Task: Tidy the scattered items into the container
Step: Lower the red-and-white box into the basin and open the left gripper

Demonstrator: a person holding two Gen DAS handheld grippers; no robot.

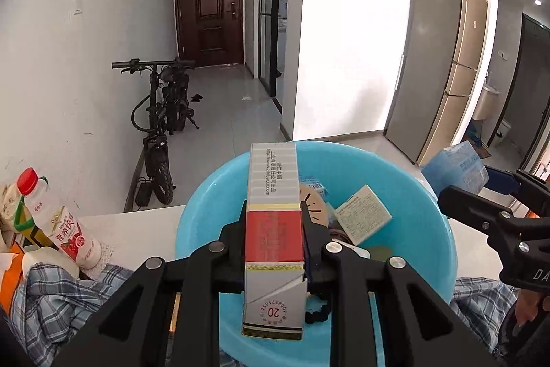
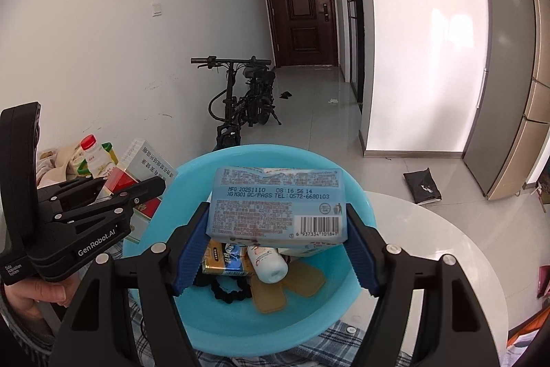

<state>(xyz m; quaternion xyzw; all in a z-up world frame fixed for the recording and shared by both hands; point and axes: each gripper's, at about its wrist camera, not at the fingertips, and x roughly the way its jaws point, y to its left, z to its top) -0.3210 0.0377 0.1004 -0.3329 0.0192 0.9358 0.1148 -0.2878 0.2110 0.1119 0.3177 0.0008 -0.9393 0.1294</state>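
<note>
White table point(image 2: 447, 239) is carrying the blue basin point(image 1: 429, 229), which is sitting partly on a plaid cloth point(image 1: 62, 291). Basin is already holding a small printed box point(image 1: 362, 214), a black bead bracelet point(image 2: 228, 293), a small white bottle point(image 2: 270, 263) and a gold-blue pack point(image 2: 223, 262).

Left gripper point(image 1: 275, 239) is clamping the red-and-silver carton point(image 1: 273, 229) across its narrow sides, carton hanging above the basin's near half. Long stiff cardboard, probably light; the mid-length hold looks balanced, though one end flap is lifting, so it may crush if squeezed harder.

Right gripper point(image 2: 276, 229) is pinching the blue tissue pack point(image 2: 276, 205) end to end over the basin. Soft, light, slick film wrap; likely to squash or slide, so gripping the short ends is sensible.

Red-capped drink bottle point(image 1: 58, 222) is lying left of the basin, not yet collected.
</note>
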